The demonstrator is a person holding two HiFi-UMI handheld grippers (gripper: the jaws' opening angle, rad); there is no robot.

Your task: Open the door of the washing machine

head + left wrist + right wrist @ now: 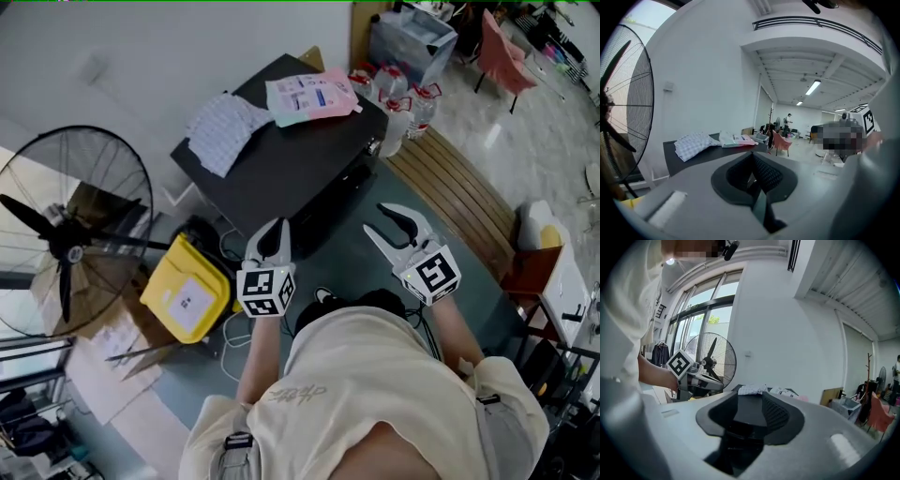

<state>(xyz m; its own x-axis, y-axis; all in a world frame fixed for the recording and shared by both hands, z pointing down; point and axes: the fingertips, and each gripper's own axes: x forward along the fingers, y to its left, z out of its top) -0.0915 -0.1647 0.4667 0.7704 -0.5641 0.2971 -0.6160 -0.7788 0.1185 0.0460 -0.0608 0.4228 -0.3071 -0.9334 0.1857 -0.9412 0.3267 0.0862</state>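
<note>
surface: black table [292, 171] | on it: checked cloth [223, 129], pink packet [312, 97]

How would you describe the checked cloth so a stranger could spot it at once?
Find the black box-shaped unit by the white wall, beside the big standing fan. The cloth lies crumpled on its top, at the end nearer the fan. Its pale check pattern sets it apart from the flat pink packet beside it.
</note>
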